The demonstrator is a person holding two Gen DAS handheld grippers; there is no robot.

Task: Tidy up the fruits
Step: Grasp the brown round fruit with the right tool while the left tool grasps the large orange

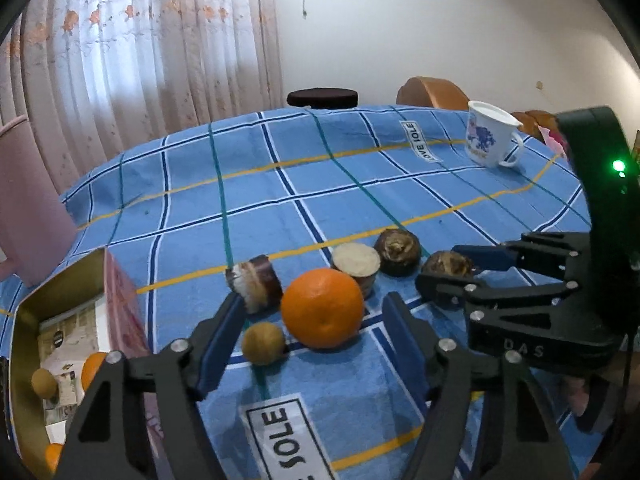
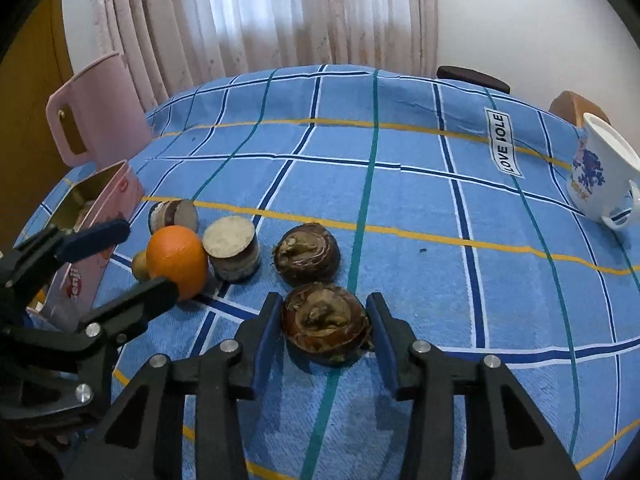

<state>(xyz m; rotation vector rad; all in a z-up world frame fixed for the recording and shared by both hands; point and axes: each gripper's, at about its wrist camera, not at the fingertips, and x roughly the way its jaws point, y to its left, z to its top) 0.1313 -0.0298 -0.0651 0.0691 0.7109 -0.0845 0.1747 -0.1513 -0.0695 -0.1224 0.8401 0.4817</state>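
Right gripper has its blue-padded fingers set around a brown, rough round corm, pads at both sides of it, seemingly clamped. Left gripper is spread wide, fingers flanking a smooth round orange without touching. A small tan round fruit sits just left of the orange. Beyond: two cut brown cylinder pieces and a second brown corm. Far left, a gold-lined pink tin box holds oranges; lettering "enji" on its side. Blue checked tablecloth labelled "LOVE SOLE". White printed mug far right.
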